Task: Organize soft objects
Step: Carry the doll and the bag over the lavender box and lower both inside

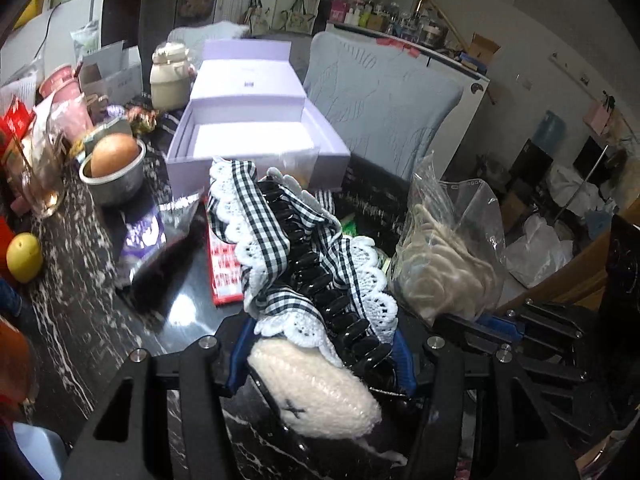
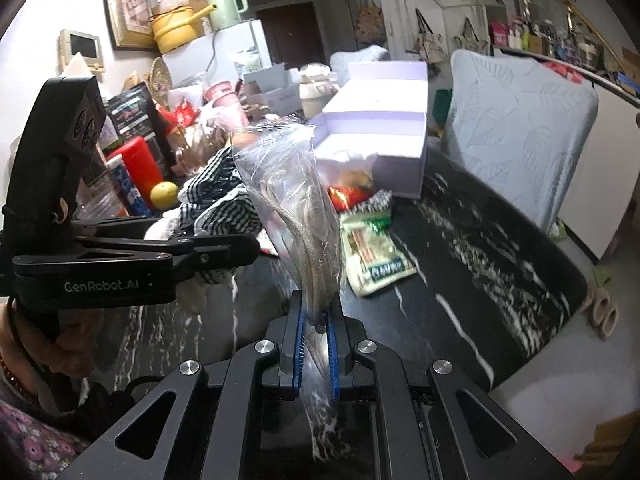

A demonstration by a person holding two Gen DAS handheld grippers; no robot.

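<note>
My left gripper is shut on a bundle held above the black marble table. The bundle is a black-and-white gingham lace hair clip with a black claw, and a white knitted piece under it. My right gripper is shut on the bottom of a clear plastic bag that holds beige cord. The bag stands just right of the bundle in the left wrist view. An open lavender box lies behind them on the table. From the right wrist view the left gripper is at the left, with gingham cloth in it.
A metal bowl, a yellow fruit, a red packet and clutter crowd the table's left. A green snack packet lies near the lavender box. A chair with a pale blue cover stands at the far edge.
</note>
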